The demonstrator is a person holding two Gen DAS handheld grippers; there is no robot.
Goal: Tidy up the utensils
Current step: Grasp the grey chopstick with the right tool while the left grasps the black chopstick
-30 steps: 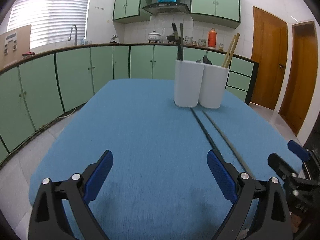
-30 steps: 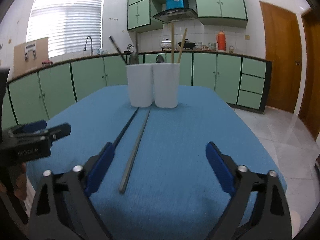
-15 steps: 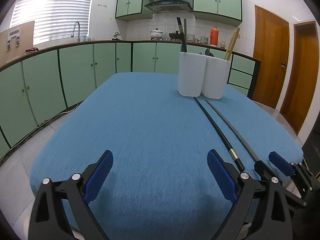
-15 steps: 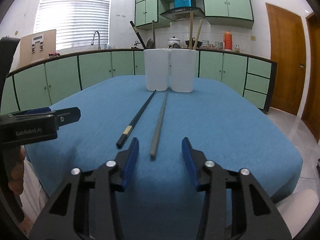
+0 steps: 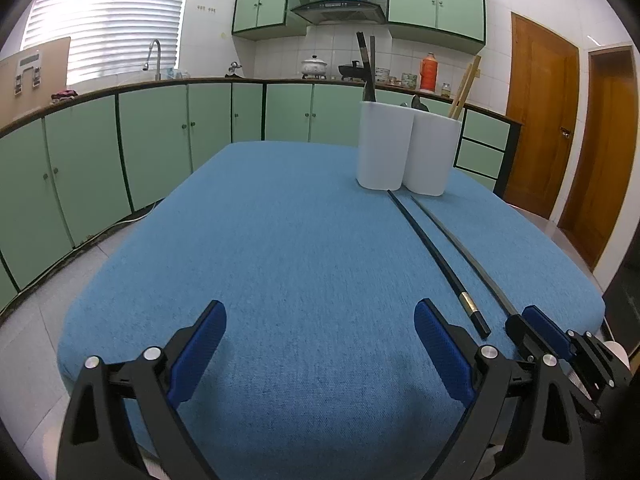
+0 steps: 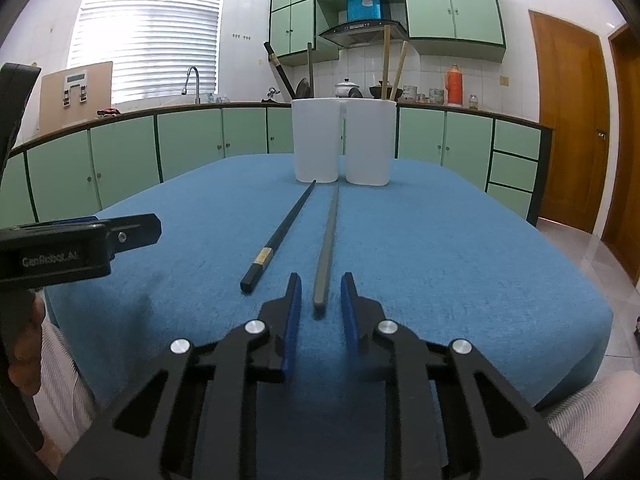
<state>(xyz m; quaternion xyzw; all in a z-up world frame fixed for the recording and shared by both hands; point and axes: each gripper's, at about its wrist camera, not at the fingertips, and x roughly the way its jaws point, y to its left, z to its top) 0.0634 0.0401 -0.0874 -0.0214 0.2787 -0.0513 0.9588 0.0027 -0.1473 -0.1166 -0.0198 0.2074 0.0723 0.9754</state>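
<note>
Two chopsticks lie side by side on the blue tablecloth [image 5: 280, 240], pointing at a white twin holder [image 6: 316, 140] [image 5: 384, 148] that has several utensils in it. The black chopstick [image 6: 280, 236] [image 5: 436, 256] is on the left and the grey chopstick [image 6: 328, 240] [image 5: 464, 248] on the right. My right gripper [image 6: 320, 296] [image 5: 536, 328] straddles the grey chopstick's near end. Its jaws are closing, and a small gap still shows on each side. My left gripper [image 5: 320, 320] [image 6: 120, 232] hovers wide open over bare cloth left of the chopsticks, with nothing between its fingers.
The table's near edge runs just below both grippers. Green cabinets [image 5: 120, 160] line the left and back walls, and wooden doors [image 5: 540, 120] stand at the right. A person's hand and striped clothing [image 6: 60, 380] show at the lower left.
My right gripper has dropped toward the cloth and its jaws have narrowed from wide open to either side of the grey chopstick's near end. The left gripper has barely moved and stays open.
</note>
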